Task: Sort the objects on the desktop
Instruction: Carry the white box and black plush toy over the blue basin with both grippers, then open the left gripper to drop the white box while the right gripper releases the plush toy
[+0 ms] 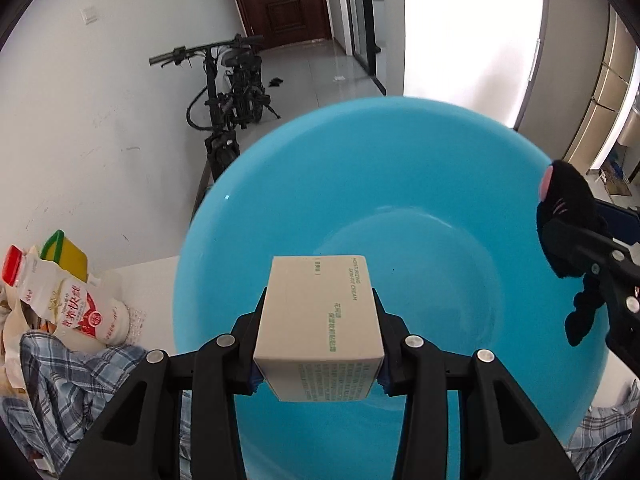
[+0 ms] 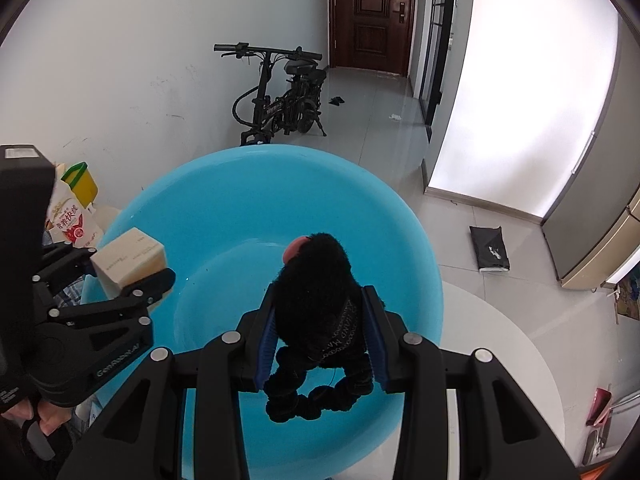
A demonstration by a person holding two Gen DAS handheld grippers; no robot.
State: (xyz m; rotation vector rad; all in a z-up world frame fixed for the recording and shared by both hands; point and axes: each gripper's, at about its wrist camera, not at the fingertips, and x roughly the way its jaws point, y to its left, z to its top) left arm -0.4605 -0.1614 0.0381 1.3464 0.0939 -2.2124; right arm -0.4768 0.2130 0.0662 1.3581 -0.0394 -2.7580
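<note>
Over the big round sky-blue plastic basin (image 1: 400,184), both tools are loaded. The left gripper (image 1: 319,344) has its jaws clamped on the flanks of a beige cardboard cream box with green print (image 1: 320,320), held above the basin's near side. The right gripper (image 2: 319,336), blue pads (image 2: 267,336) showing, squeezes a black plush toy with a pink ear (image 2: 316,300), its fuzzy limbs dangling above the basin's floor. Inside, the basin shows only bare glossy blue; both items hang in the air. Left of the basin, a white milk-drink bottle with a red cap (image 1: 68,304) lies on blue-and-white plaid cloth (image 1: 68,380), a yellow container with a green handle (image 1: 66,254) behind it. Beyond the basin's far rim, a black folding bike (image 2: 276,96) leans at the wall.
</note>
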